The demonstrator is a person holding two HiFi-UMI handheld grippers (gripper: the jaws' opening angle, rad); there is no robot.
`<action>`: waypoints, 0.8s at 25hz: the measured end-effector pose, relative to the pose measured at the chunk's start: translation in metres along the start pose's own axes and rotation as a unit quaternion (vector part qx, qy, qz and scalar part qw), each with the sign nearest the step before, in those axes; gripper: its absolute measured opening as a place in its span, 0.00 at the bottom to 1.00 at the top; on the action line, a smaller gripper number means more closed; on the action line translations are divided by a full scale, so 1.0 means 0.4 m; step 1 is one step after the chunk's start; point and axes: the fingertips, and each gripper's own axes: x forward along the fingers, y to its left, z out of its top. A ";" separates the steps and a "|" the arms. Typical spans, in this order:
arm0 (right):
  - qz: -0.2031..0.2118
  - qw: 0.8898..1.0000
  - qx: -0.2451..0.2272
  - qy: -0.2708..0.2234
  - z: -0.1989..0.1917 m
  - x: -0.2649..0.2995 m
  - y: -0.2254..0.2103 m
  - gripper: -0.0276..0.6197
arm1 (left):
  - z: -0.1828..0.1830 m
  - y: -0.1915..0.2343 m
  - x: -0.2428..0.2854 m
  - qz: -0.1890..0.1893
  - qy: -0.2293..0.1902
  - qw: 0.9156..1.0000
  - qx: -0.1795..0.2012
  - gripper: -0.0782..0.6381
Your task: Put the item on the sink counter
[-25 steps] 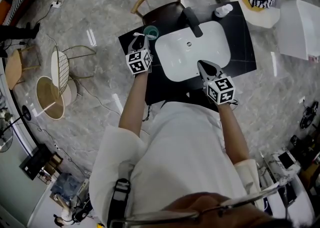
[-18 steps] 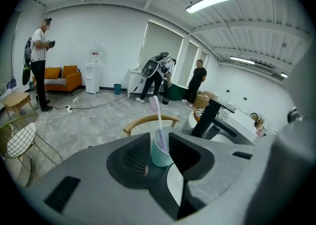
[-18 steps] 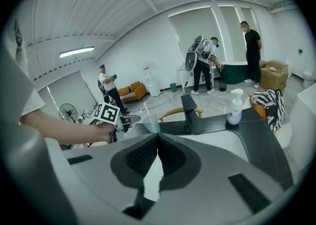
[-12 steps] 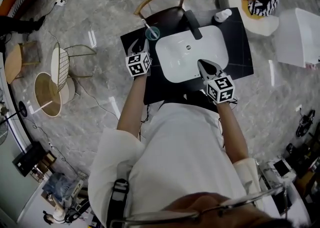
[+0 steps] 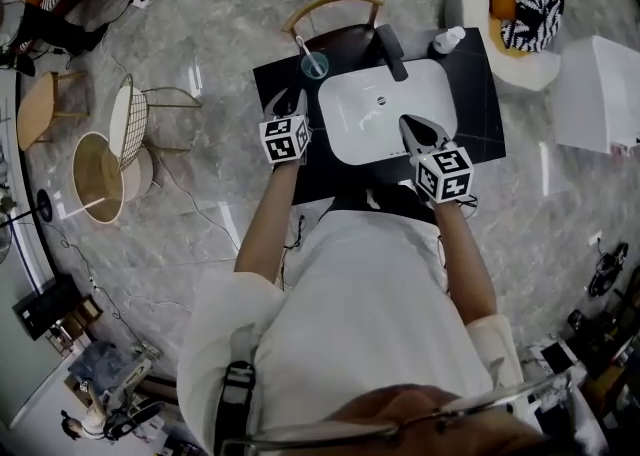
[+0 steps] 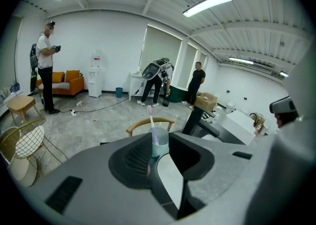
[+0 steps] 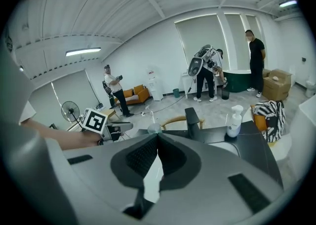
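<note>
Beside the sink (image 5: 372, 132) on the worktop (image 5: 478, 94), a cup (image 5: 315, 65) stands just ahead of the left gripper (image 5: 287, 102), jaws parted and empty, while the right gripper (image 5: 408, 125) has jaws closed on nothing.

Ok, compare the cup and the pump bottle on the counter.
The cup is pale teal and open-topped, holding a toothbrush; the pump bottle is white and closed. The cup stands left of the faucet, the bottle right. Both stand upright on the black counter.
</note>
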 end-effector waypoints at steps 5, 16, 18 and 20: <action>0.021 0.999 -0.036 -0.005 0.027 -0.042 0.025 0.05 | 0.026 -0.046 -0.085 -0.009 -0.018 1.000 -0.024 0.25; 0.072 0.994 -0.077 -0.016 0.049 -0.114 0.003 0.05 | 0.092 -0.190 -0.258 -0.015 -0.075 0.997 -0.027 0.21; 0.085 0.992 -0.086 -0.020 0.056 -0.124 0.001 0.05 | 0.092 -0.210 -0.283 -0.007 -0.083 0.996 -0.029 0.20; 0.098 0.990 -0.094 -0.024 0.062 -0.138 -0.002 0.05 | 0.089 -0.233 -0.310 -0.002 -0.089 0.995 -0.037 0.20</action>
